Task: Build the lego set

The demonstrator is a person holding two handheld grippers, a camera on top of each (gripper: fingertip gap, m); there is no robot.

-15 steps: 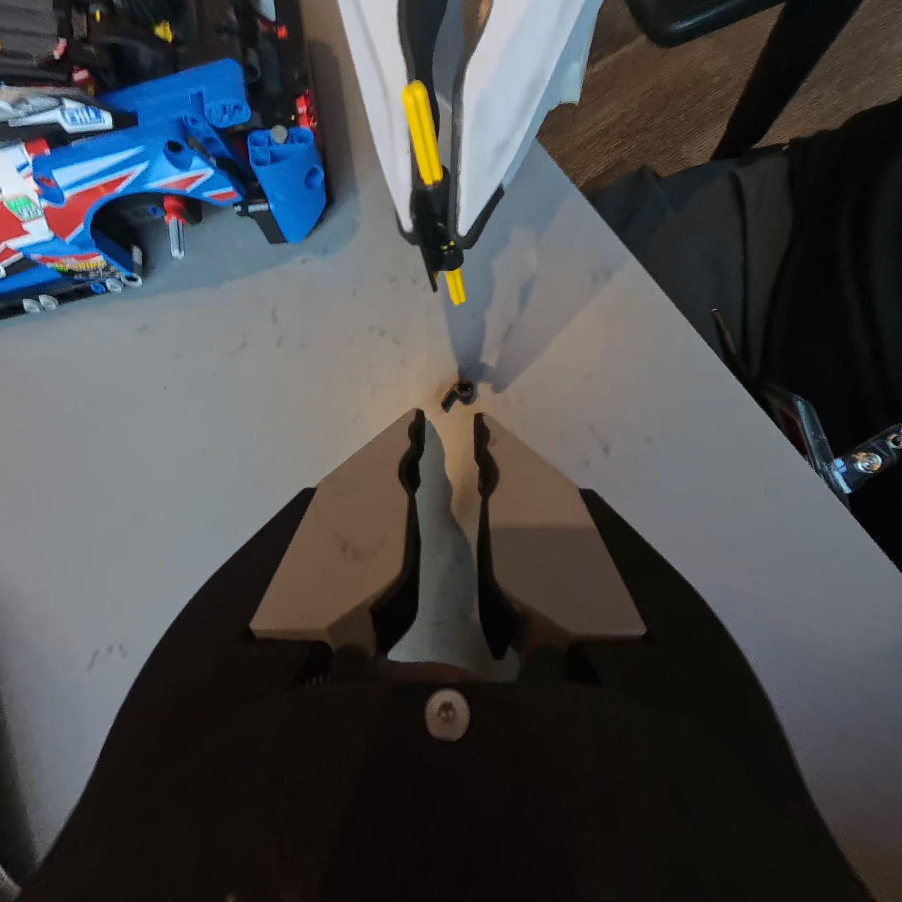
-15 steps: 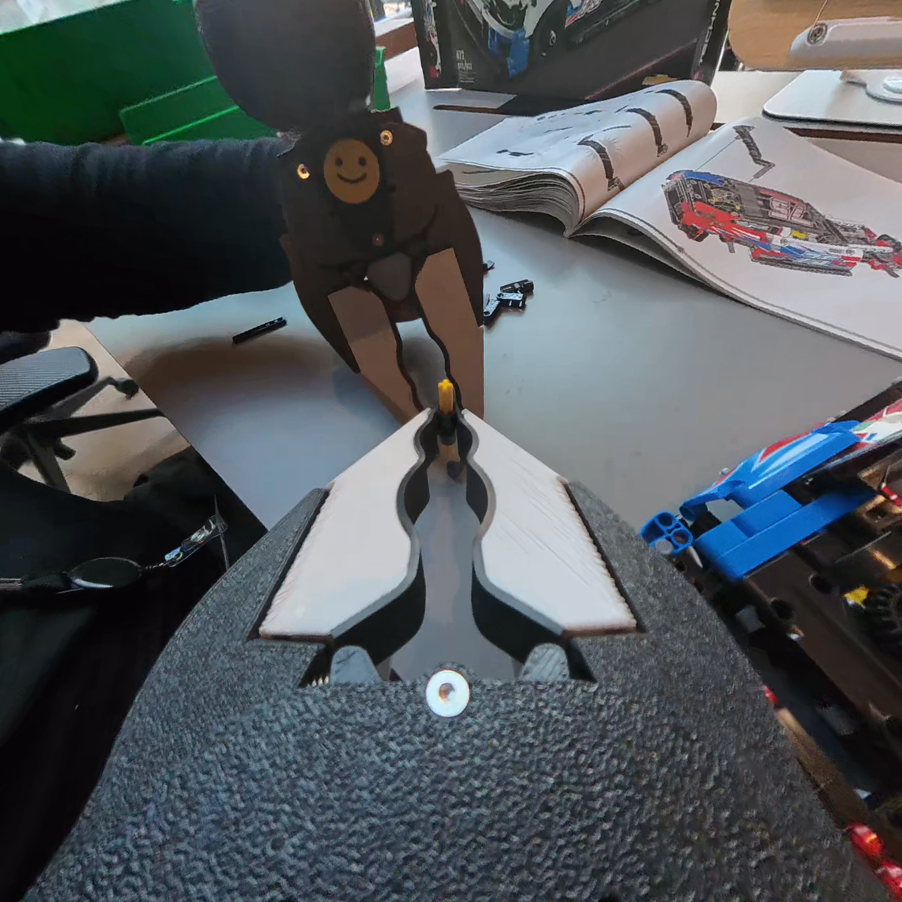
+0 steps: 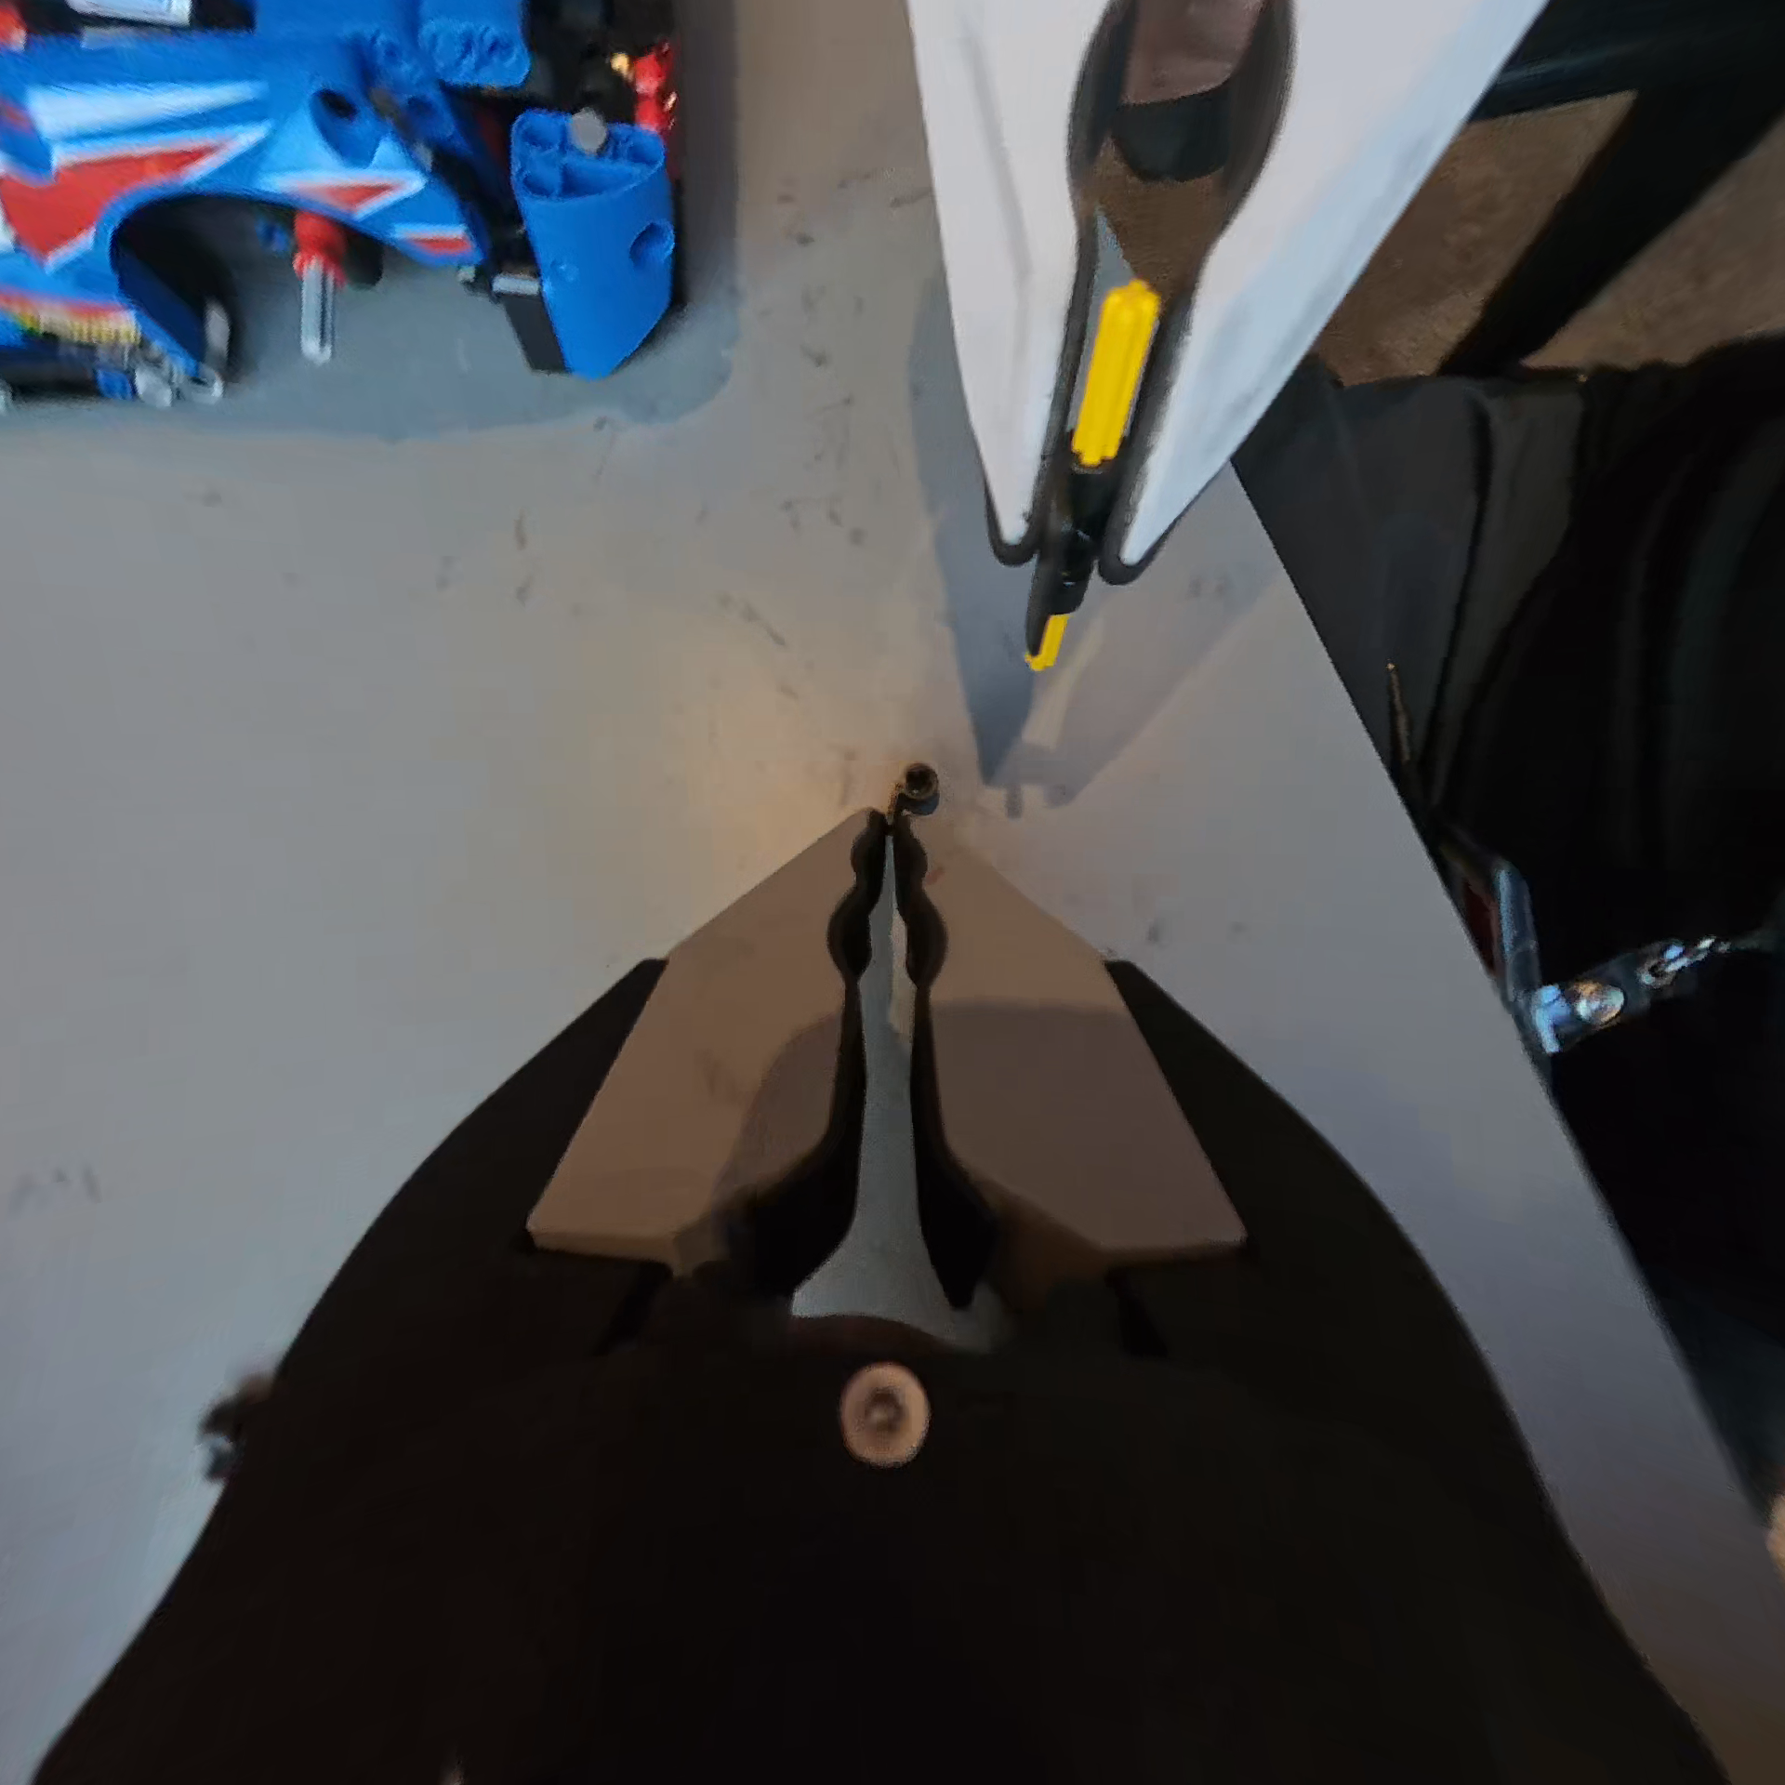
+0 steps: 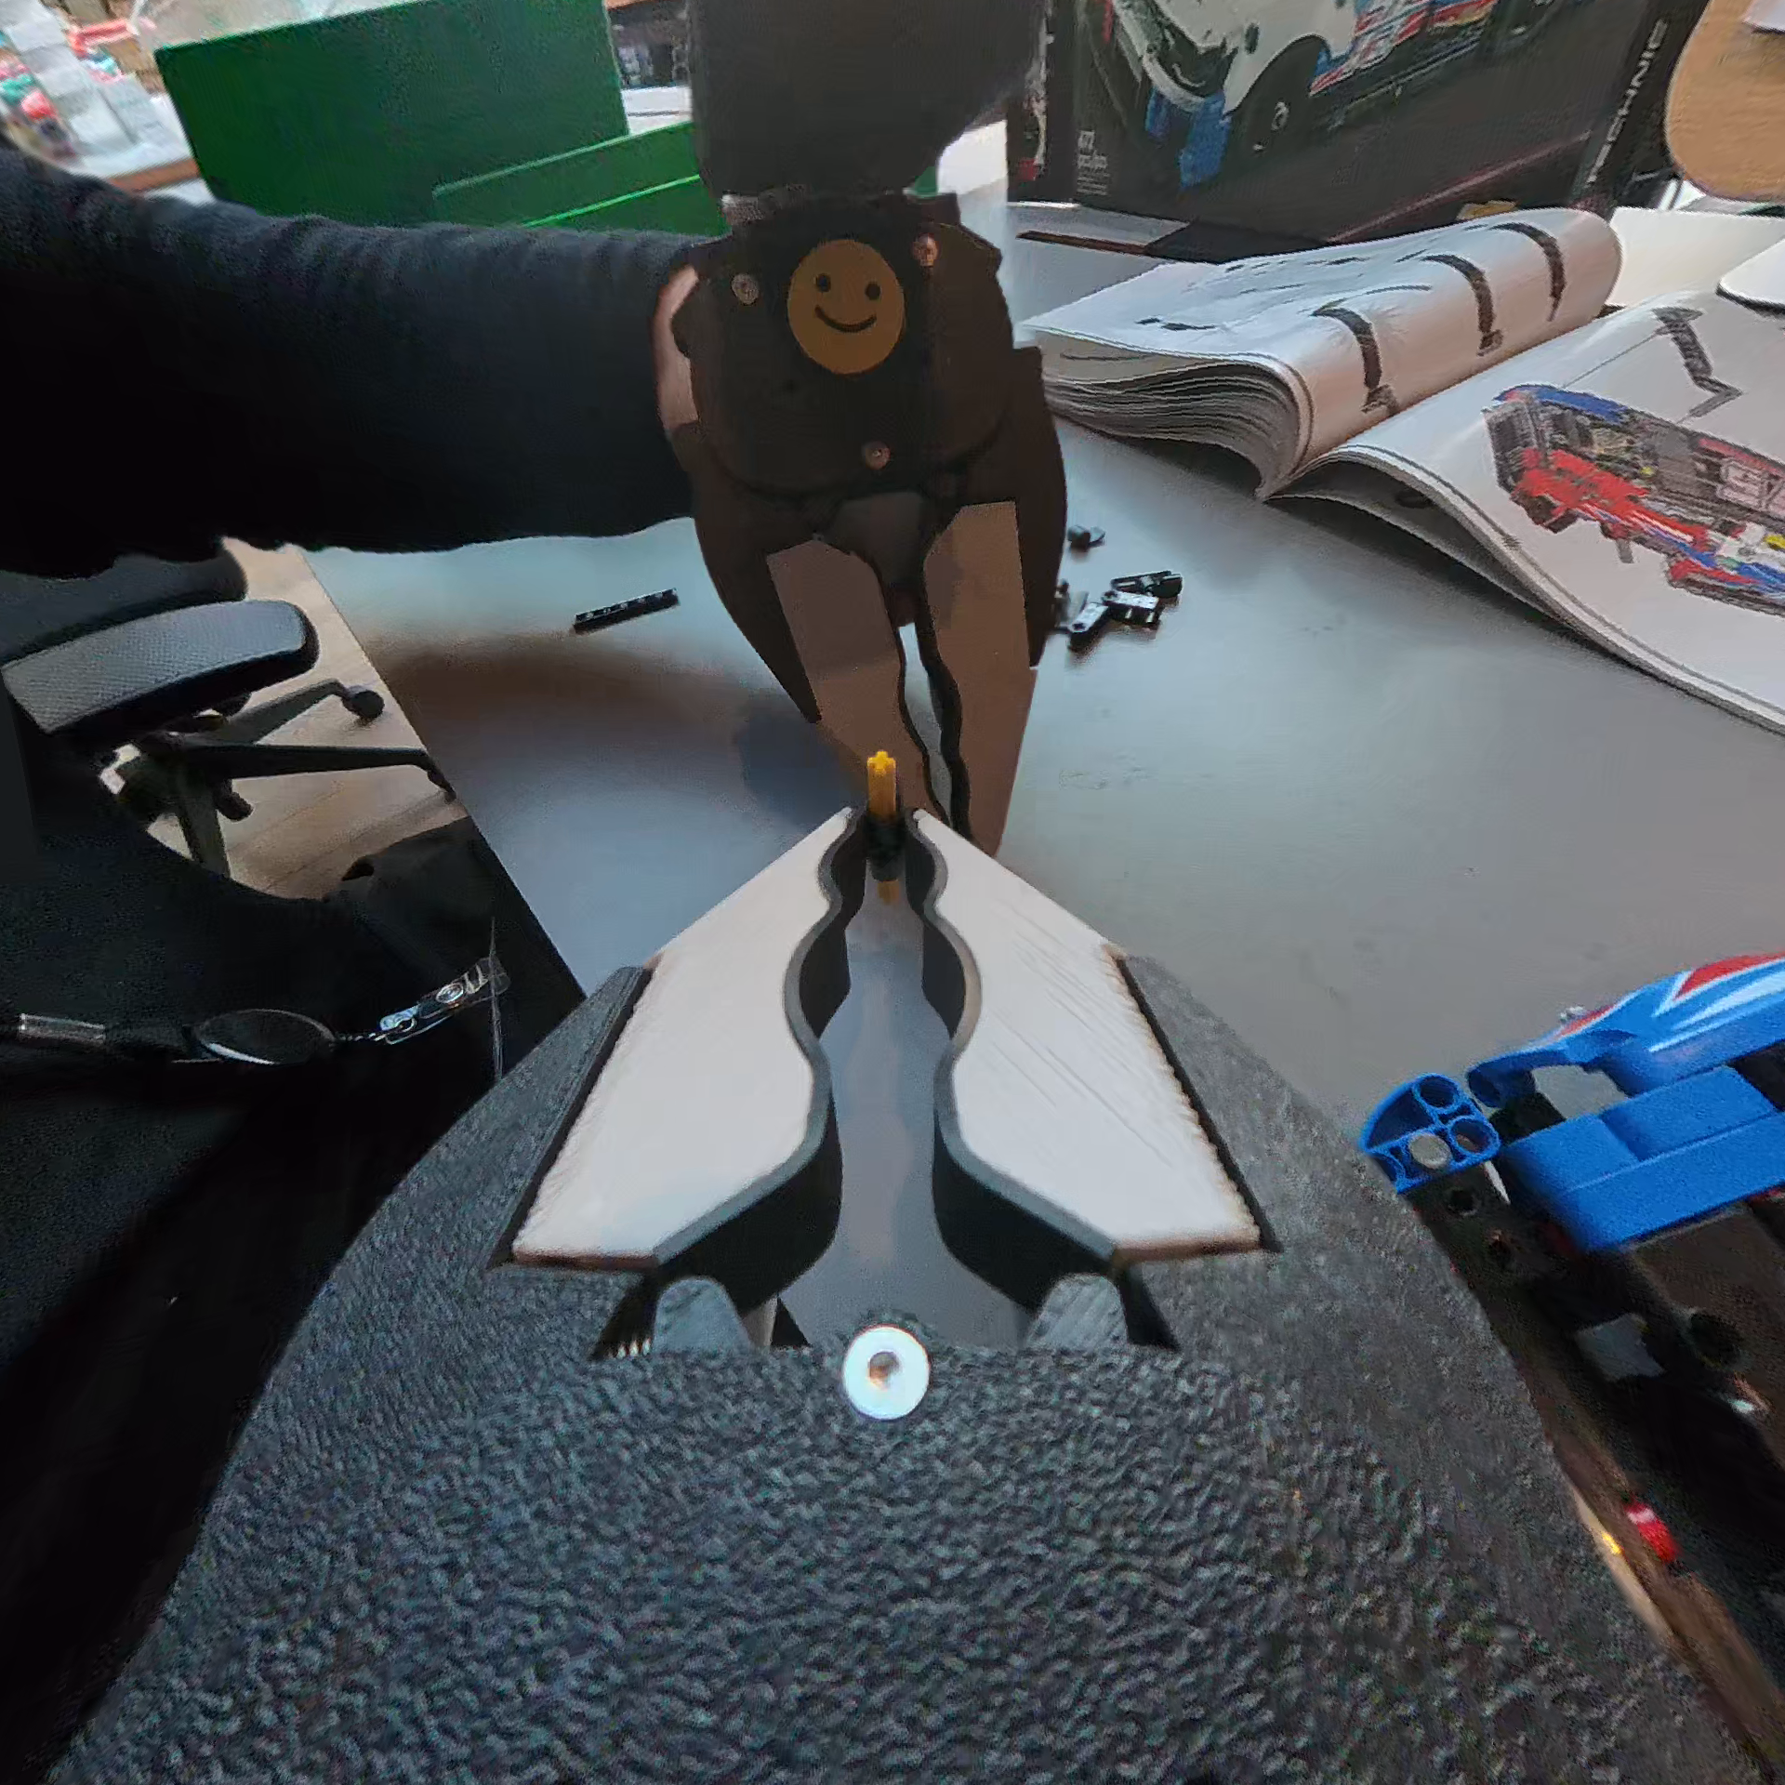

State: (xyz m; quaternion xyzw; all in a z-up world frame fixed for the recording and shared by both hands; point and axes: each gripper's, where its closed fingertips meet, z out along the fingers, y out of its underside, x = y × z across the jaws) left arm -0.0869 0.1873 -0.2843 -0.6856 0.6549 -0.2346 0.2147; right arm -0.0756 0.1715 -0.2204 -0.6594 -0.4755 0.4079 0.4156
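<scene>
Small black connector pinched at the table, yellow axle waiting above it

The left gripper (image 3: pixel 893 835) has its jaws drawn nearly together on the small black connector (image 3: pixel 916 784), which sits on the grey table (image 3: pixel 386 773) at the very fingertips — the hold looks shallow, so I judge it should be squeezed firmly and lifted straight up. The right gripper (image 4: pixel 881 835) is clamped on the yellow axle (image 3: pixel 1111 386) by its black sleeve, axle tip pointing down, just beyond the connector. To mate them well, line the connector's hole with the axle tip before pushing — a tilt could flick the piece away. The blue car model (image 3: pixel 290 193) lies far left, well apart.
</scene>
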